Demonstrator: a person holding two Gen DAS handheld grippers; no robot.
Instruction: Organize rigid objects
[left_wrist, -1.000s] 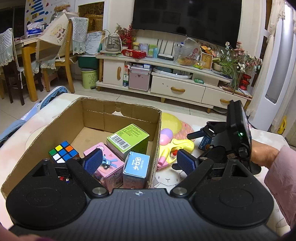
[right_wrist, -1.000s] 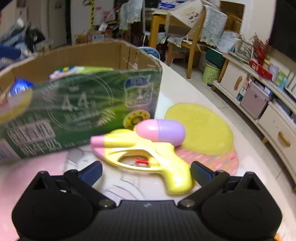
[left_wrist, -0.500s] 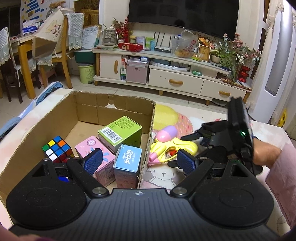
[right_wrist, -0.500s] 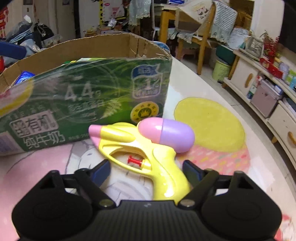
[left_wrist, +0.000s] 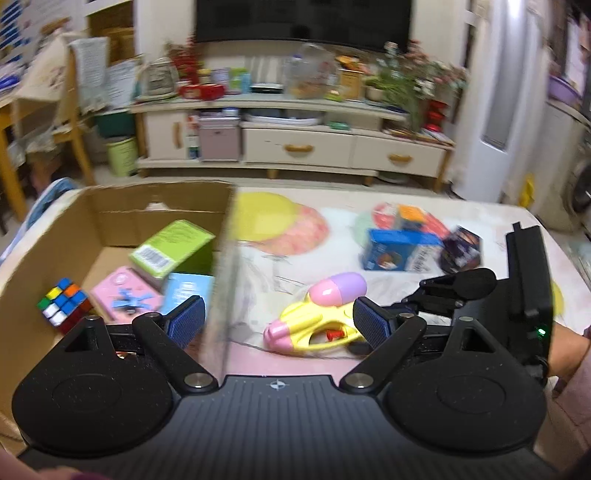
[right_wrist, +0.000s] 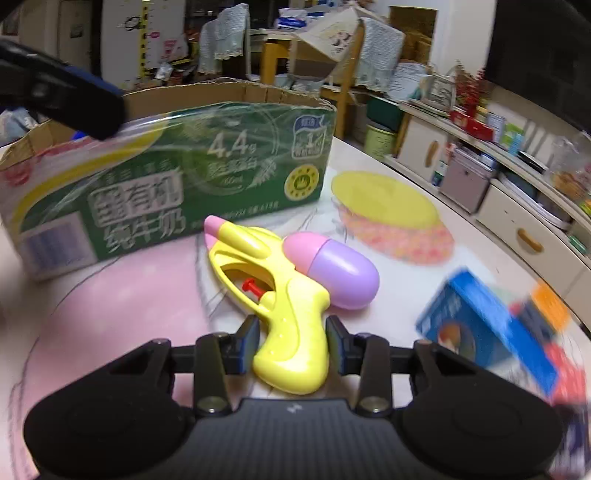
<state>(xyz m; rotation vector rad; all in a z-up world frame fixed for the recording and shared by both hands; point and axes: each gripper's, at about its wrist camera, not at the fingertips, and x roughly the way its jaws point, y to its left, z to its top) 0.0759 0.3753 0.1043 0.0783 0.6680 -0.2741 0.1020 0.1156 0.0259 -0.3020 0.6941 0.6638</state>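
A yellow water gun (right_wrist: 273, 288) with a pink and purple tank lies on the table beside the cardboard box (right_wrist: 166, 192). Its grip sits between the pads of my right gripper (right_wrist: 291, 343), whose jaws are closing and touch the grip on both sides. In the left wrist view the water gun (left_wrist: 321, 317) shows between the blue pads of my left gripper (left_wrist: 279, 319), which is open and holds nothing above the box's right wall. The box (left_wrist: 48, 258) holds a Rubik's cube (left_wrist: 64, 304), a green carton (left_wrist: 171, 249), a pink carton (left_wrist: 125, 299) and a blue carton (left_wrist: 186, 291).
A blue box (left_wrist: 400, 249) and a dark packet (left_wrist: 461, 251) lie on the table to the right of the gun. A person's hand (left_wrist: 565, 347) holds the right gripper's handle. A TV cabinet (left_wrist: 295, 147) stands beyond the table.
My right gripper has come forward over the gun's grip and its jaws have narrowed from wide apart onto it. The gun now lies farther from the box. The left view has swung right.
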